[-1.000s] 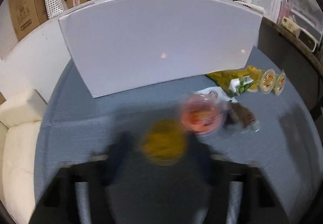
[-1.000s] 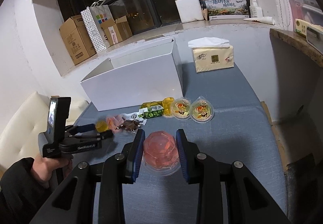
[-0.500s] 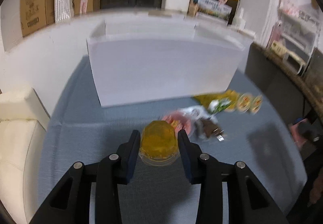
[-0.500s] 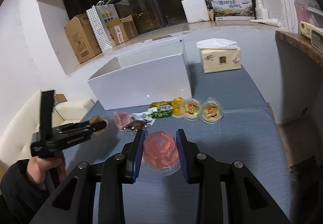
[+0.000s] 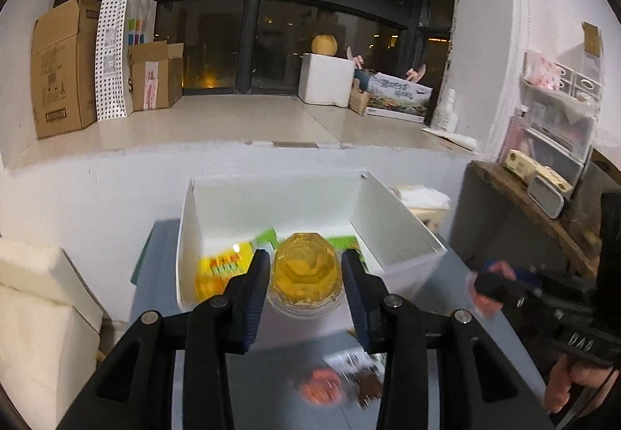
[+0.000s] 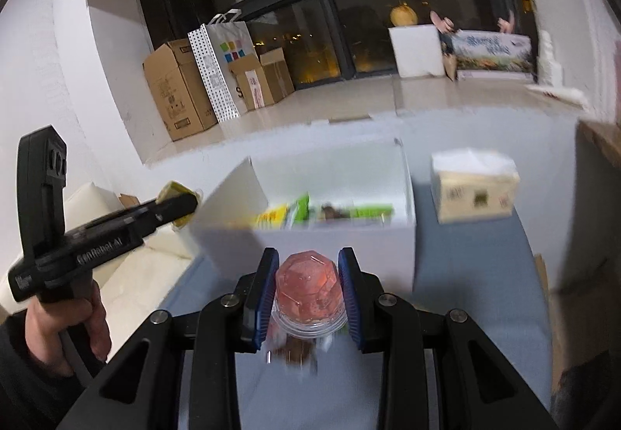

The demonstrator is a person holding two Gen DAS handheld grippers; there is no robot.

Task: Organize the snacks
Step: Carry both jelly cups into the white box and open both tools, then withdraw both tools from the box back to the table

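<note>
While both jelly cups ride in the air, we should think about a clean release into the white box (image 5: pixel 392 232). Our left tool (image 5: pixel 306 276) is clamped on the yellow jelly cup (image 5: pixel 304 267), its blue pads pressing the faceted sides, and in its own view the cup sits in front of the box's open top, above the near wall. Our right tool (image 6: pixel 308 284) is clamped on the pink jelly cup (image 6: pixel 308 280), which hangs short of the box's near wall, over the blue-grey worktop (image 6: pixel 477 274).

Inside the box we can see green and yellow snack packets (image 6: pixel 295 214) lying along the floor, so the free space looks limited, and we judge the best drop points to be the bare patches beside them rather than on top. We would carry each cup fully past the near wall before lowering it, keep it base-down so the clear lid rim stays level, and spread the pads only when the base is on or very near the floor. Because both tools head for the same opening, we would take them to opposite ends, left cup left, right cup right, to avoid a knock. Loose wrapped snacks (image 5: pixel 337 383) on the worktop remain to be gathered afterwards.
</note>
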